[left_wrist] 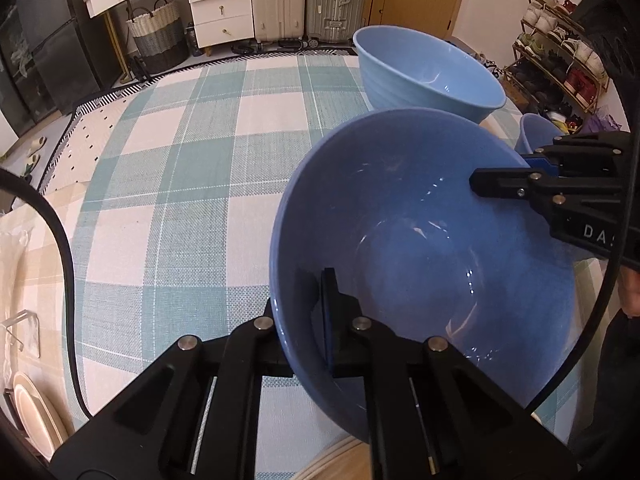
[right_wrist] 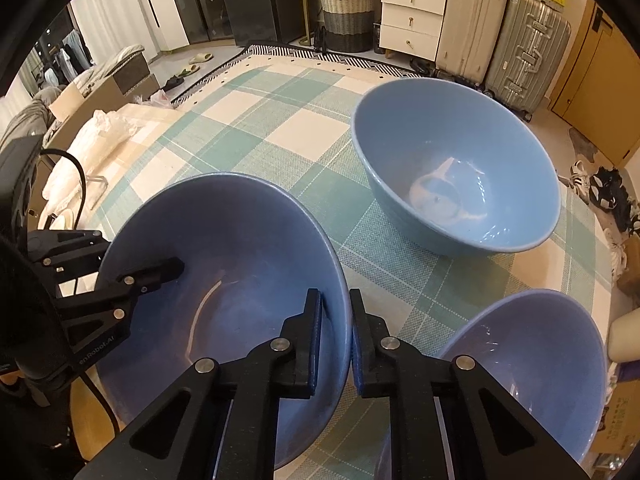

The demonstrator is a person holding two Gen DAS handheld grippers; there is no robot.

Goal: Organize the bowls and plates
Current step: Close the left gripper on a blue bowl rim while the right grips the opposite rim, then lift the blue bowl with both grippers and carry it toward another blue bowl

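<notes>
Two grippers clamped on one dark blue bowl [right_wrist: 224,280]

The left gripper [left_wrist: 298,312] is seen with jaws clenched on the rim at lower centre; the right gripper [right_wrist: 336,312] is clenched on the opposite rim. A pale blue bowl [right_wrist: 456,168] is seen upper right on the checked surface [right_wrist: 280,128], a third bowl [right_wrist: 536,352] lower right.

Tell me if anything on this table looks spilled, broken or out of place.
Nothing looks spilled or broken. The one oddity: the darker blue bowl sits tilted, clamped at opposite rims by the left gripper and right gripper. The light blue bowl stands upright and empty.
</notes>
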